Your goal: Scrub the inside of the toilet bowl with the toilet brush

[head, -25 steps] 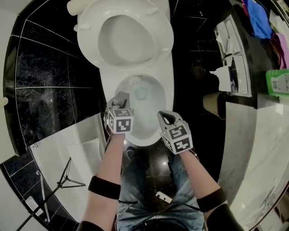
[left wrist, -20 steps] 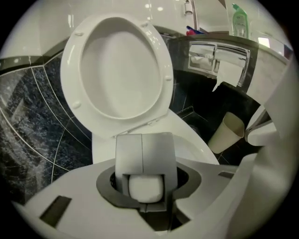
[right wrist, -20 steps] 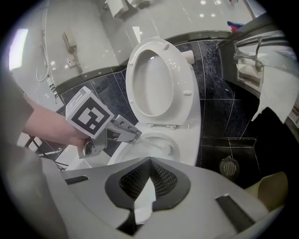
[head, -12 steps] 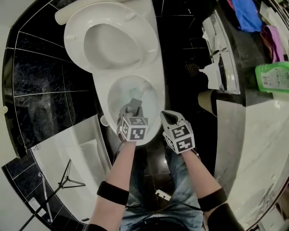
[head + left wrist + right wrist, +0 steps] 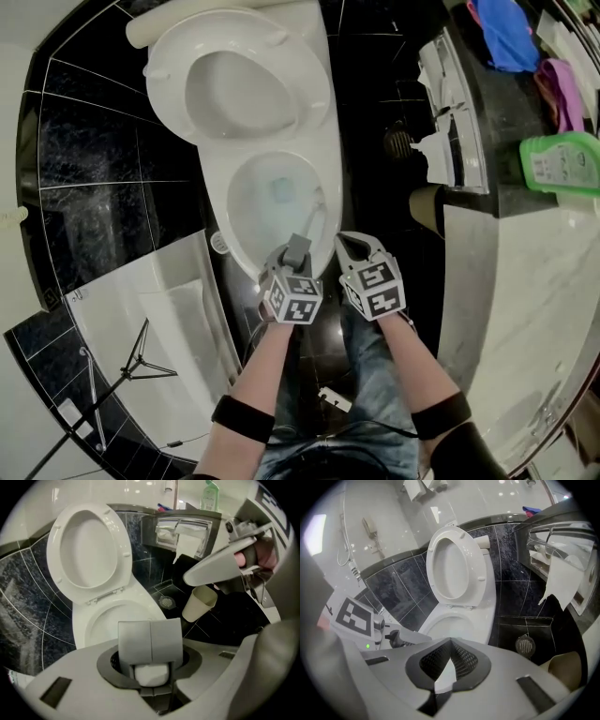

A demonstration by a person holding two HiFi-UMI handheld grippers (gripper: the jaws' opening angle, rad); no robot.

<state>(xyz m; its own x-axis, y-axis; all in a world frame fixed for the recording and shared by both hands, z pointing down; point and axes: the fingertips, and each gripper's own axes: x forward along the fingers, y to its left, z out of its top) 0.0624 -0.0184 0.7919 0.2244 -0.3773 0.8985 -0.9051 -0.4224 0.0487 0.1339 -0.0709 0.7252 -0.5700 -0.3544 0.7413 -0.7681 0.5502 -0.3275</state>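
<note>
- We see a glossy white ceramic toilet bowl, oval, with its smooth plastic seat tipped up against the wall.
- Our left gripper hangs over the bowl's near rim. Its jaws pinch the toilet brush by a grey, square-edged handle block with a seam down its middle and a rounded white piece under it.
- In the head view a thin pale shaft slants from that block down the bowl's right inner wall. We cannot make out the brush head.
- Our right gripper sits just beside the left one, its dark mesh-textured jaws pressed together at the tips with nothing between them.
- Each gripper carries a cube of black-and-white square markers, which bear no letters.
- The wall and floor are black marbled tiles, polished, with a round metal drain set in them.
- A beige tapered cup stands near a metal paper holder with torn paper.
- The green bottle has a pale label, with print too small for us to read.
</note>
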